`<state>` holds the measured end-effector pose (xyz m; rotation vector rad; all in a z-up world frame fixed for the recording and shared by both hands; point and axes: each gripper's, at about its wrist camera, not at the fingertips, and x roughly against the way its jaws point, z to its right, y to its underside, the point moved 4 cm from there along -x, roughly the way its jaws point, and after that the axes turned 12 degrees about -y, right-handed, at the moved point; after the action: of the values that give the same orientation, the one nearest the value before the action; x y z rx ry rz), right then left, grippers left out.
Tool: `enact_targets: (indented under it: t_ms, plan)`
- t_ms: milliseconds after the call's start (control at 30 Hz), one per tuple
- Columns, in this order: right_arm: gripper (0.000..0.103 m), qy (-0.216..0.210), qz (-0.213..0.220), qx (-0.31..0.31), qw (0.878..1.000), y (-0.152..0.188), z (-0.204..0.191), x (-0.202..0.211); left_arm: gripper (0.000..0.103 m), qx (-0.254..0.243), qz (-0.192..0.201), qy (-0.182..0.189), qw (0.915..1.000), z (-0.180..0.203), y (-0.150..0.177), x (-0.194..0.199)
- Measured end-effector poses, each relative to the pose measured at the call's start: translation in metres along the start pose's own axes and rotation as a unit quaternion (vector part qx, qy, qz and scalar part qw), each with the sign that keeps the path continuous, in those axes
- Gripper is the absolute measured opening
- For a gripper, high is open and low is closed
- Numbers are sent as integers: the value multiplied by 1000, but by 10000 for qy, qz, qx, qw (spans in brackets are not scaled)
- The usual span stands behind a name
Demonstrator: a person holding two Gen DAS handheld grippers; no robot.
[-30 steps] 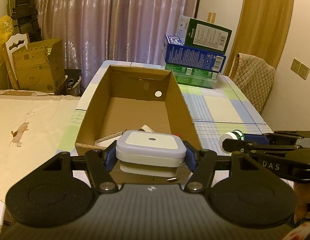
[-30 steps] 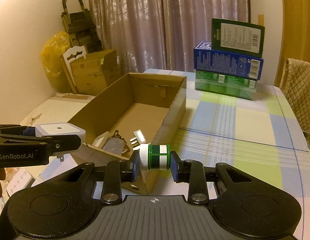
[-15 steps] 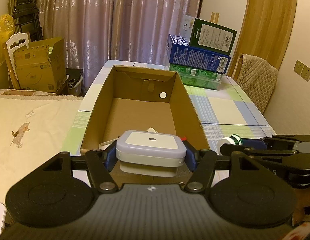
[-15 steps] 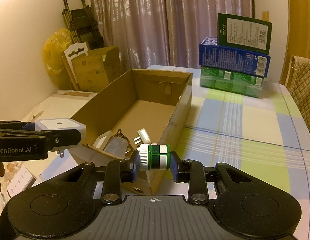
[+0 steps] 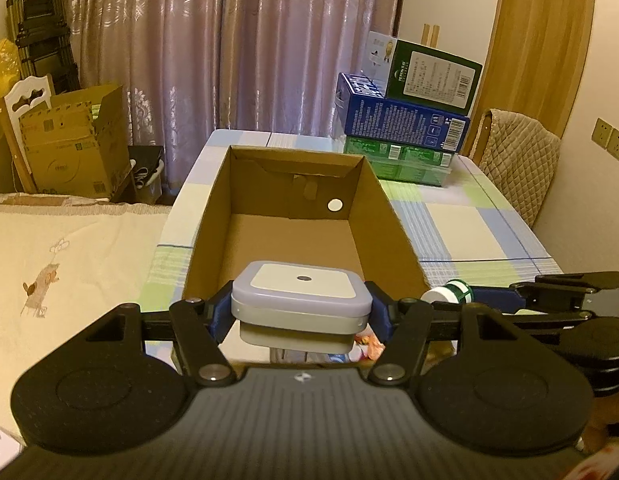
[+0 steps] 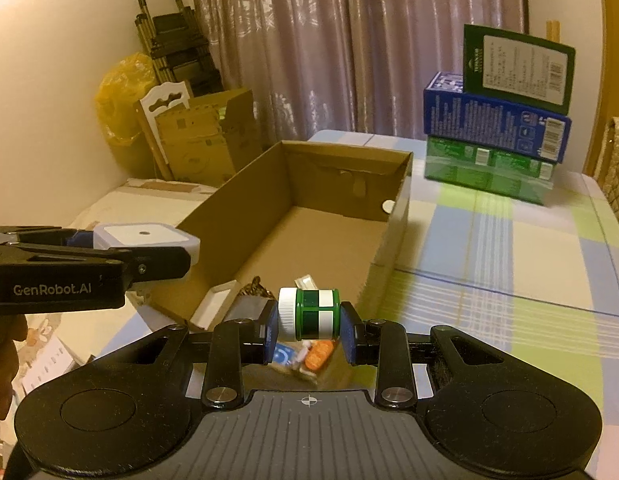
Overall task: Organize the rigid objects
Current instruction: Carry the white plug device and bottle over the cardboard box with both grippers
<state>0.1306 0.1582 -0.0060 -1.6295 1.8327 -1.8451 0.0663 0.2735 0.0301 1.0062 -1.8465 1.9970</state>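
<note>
Both grippers have carried their loads forward since the earlier frames, so the open cardboard box [image 5: 297, 216] now sits closer and fills more of each view, with its near end passing under the fingers.

Clamped between the left gripper [image 5: 300, 309] pads is a white square plug-in night light [image 5: 301, 294], held flat by 2 opposite sides with its face up; that grip keeps the plug side pointing down, ready to be lowered straight in. The right gripper [image 6: 308, 320] is closed tight on a small green-and-white bottle with a white cap [image 6: 308, 313], lying on its side and squeezed end to end, cap against 1 pad and base against the other, probably because a round body would roll out of a side grip.

Each load hangs over the near end of the box, where a white tray-like piece [image 6: 212, 307], a keyring [image 6: 253, 286] and a few small items I cannot identify already lie. I judge both are being brought for release inside, side by side. A stack of 3 cartons [image 6: 495, 136] stands on the checked tablecloth [image 6: 509, 264] well apart from the box.
</note>
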Motion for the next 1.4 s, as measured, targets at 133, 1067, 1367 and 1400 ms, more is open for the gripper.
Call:
enact_targets:
  t_ms: [133, 1067, 1367, 1400]
  plan:
    - [28, -10, -44, 46, 10000, -9, 1, -12, 61, -36, -76, 8, 10000, -5, -6, -12]
    - [28, -10, -471, 155, 9988, -68, 38, -87, 61, -592, -334, 7, 9977, -16, -64, -100]
    - [28, 60, -637, 210, 9977, -75, 48, -104, 61, -804, -484, 22, 9956, -12, -68, -124]
    - [28, 73, -647, 209, 9977, -75, 49, -105, 61, -815, -495, 14, 9954, -12, -68, -125]
